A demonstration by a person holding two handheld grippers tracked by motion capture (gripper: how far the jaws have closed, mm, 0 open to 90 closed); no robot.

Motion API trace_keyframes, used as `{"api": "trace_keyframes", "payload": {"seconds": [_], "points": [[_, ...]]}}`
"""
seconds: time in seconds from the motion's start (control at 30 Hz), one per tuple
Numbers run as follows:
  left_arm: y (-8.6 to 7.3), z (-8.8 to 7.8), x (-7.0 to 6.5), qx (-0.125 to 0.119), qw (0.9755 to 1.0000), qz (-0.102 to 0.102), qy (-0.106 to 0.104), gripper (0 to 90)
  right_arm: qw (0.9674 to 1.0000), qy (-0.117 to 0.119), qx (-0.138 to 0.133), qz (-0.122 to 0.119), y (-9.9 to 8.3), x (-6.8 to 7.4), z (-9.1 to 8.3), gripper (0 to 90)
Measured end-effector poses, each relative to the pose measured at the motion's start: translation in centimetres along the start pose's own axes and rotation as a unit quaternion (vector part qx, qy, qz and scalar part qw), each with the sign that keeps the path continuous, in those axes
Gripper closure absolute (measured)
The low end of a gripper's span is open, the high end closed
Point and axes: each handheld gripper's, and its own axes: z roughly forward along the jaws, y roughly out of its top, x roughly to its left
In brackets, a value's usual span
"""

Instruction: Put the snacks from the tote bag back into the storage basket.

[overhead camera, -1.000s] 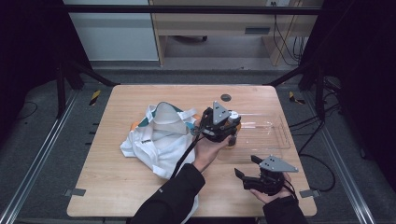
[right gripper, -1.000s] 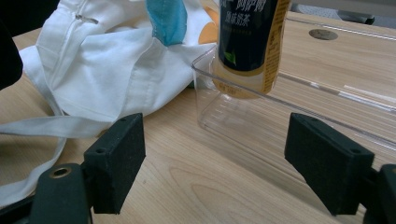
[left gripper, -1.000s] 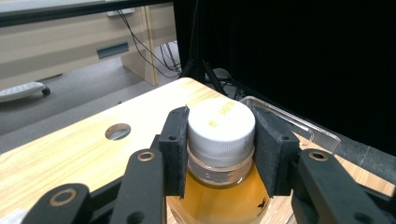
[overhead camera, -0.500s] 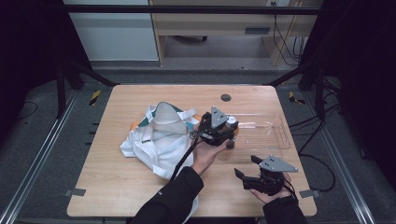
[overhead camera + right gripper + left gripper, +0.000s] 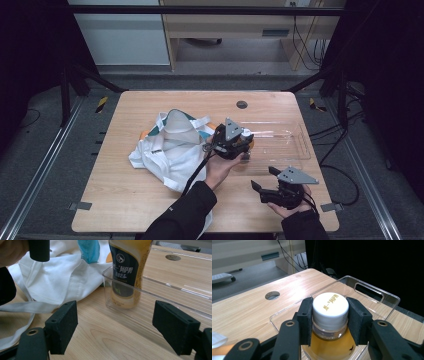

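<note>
Left tool [image 5: 243, 146]: black body, grey three-cornered plate on top, black cable trailing toward sleeve. Close up, left tool [image 5: 330, 315] has two black jaws with matte rectangular pads, round metal-ringed pivot holes, small screw recesses. Right tool [image 5: 261, 178]: same black build, grey plate on top. Right tool [image 5: 116, 325] pads blocky, black, each with small screw holes. Both forearms in dark long sleeves.

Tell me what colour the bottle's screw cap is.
White with gold lettering on the ribbed plastic cap; clearest in the left gripper view.
</note>
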Motion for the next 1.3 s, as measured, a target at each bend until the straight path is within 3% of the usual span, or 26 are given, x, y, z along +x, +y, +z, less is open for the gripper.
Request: {"api": "trace_keyframes", "payload": {"seconds": [0.23, 0.7, 0.9, 1.07, 1.3], "points": [[-0.4, 0.2, -0.2, 0.006, 1.0000, 0.007, 0.000, 58.6, 1.0000, 0.000, 0.001, 0.001, 0.0, 0.0, 0.0, 20.4], [-1.0, 0.1, -0.4, -0.013, 0.9997, 0.019, -0.002, 58.1, 1.0000, -0.001, 0.000, 0.001, 0.0, 0.0, 0.1, 20.4], [-1.0, 0.2, -0.3, -0.014, 0.9998, 0.015, -0.005, 57.5, 1.0000, -0.002, 0.001, 0.001, 0.0, 0.0, 0.0, 20.3], [-0.9, -0.3, -0.2, -0.012, 0.9996, 0.023, -0.008, 49.1, 1.0000, -0.002, 0.000, 0.003, 0.0, 0.0, 0.0, 20.2], [-0.3, -2.1, 0.5, -0.012, 0.9991, 0.037, -0.019, 41.1, 1.0000, -0.004, 0.002, 0.004, 0.0, 0.0, 0.0, 20.1]]}}
